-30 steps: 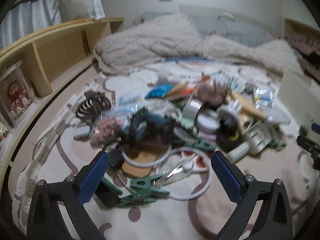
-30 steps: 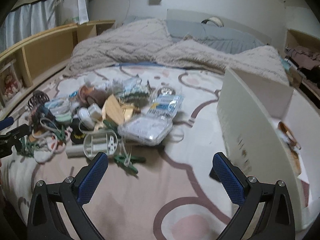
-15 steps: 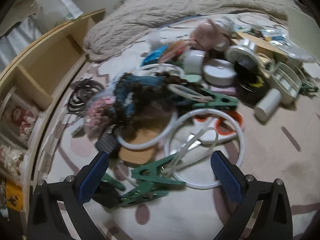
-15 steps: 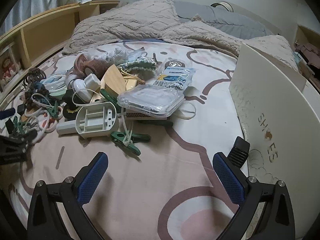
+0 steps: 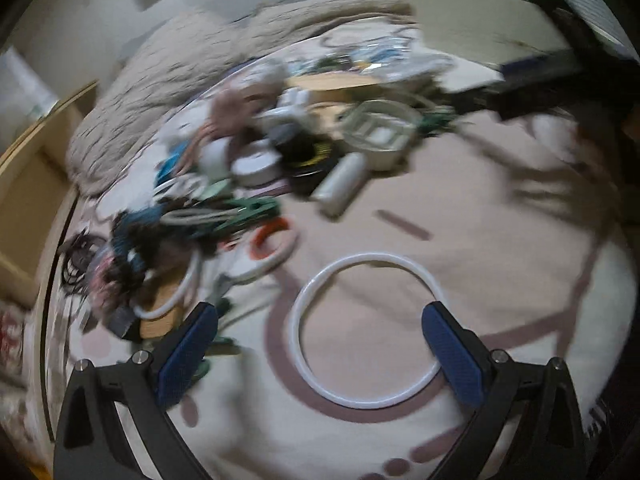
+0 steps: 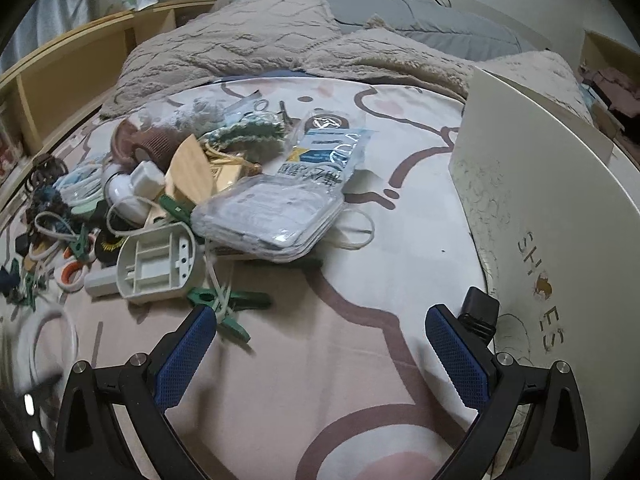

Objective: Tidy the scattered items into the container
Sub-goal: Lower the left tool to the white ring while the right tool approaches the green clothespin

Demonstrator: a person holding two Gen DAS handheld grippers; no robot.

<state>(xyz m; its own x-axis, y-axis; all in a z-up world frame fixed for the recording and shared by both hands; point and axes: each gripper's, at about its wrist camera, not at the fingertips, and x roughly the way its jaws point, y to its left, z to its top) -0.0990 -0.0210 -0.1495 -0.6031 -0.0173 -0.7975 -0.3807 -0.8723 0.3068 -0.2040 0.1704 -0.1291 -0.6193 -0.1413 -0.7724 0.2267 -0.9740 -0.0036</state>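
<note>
The scattered items form a pile point(image 5: 256, 160) on the patterned bed sheet: green clothespins, hair ties, scissors with orange handles, a white tube. A large white ring point(image 5: 366, 330) lies flat on the sheet between the fingers of my open left gripper point(image 5: 320, 356); that view is blurred. My right gripper point(image 6: 320, 356) is open and holds nothing, hovering over bare sheet. The white shoe box point(image 6: 560, 220) stands just to its right. A green clothespin point(image 6: 228, 304) and a white plastic holder point(image 6: 160, 264) lie ahead on the left. A black clip point(image 6: 478, 312) sits by the right fingertip, against the box.
A clear plastic packet point(image 6: 272, 216) and a wooden piece point(image 6: 192, 168) top the pile. A beige blanket point(image 6: 260, 40) and grey pillow point(image 6: 432, 20) lie at the back. A wooden shelf point(image 6: 72, 76) runs along the left side of the bed.
My left gripper swung right and tilted, so the white ring now lies between its fingers apart from the pile. My right gripper moved forward, closer to the pile and the box.
</note>
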